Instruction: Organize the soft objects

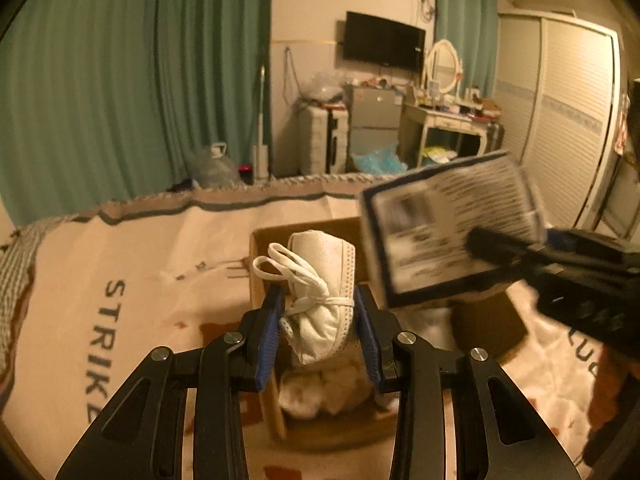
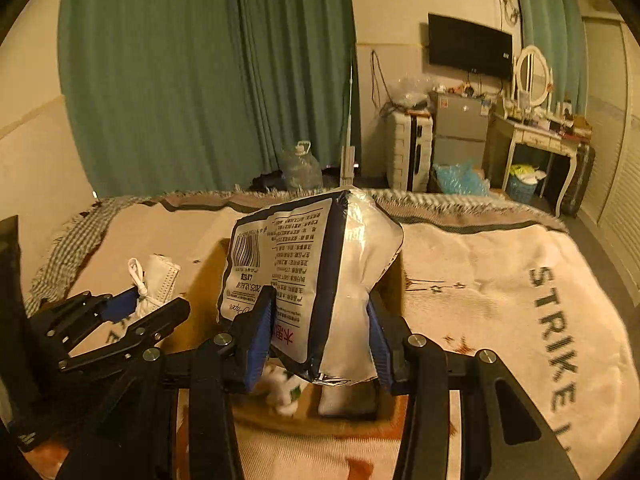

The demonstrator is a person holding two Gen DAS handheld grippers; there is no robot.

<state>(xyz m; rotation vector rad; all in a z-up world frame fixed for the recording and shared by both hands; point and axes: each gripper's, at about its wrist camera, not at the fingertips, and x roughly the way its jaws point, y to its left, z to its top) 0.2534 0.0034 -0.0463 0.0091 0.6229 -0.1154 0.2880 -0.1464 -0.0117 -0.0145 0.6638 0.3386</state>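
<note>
My left gripper (image 1: 319,312) is shut on a folded white face mask (image 1: 320,292) with looped straps and holds it above an open cardboard box (image 1: 264,276) on the bed. Soft white items (image 1: 320,392) lie inside the box. My right gripper (image 2: 321,322) is shut on a soft tissue pack (image 2: 316,280) with a dark-blue edge and printed text, also above the box (image 2: 304,408). The tissue pack shows blurred in the left wrist view (image 1: 452,228), up and right of the mask. The left gripper with the mask (image 2: 158,280) shows at the left of the right wrist view.
The box rests on a cream blanket (image 1: 120,280) printed "STRIKE" that covers the bed. Beyond the bed are green curtains (image 1: 120,80), a water jug (image 1: 214,166), a suitcase (image 1: 324,140), a small fridge (image 1: 374,120), a vanity desk (image 1: 444,128) and a wardrobe (image 1: 568,120).
</note>
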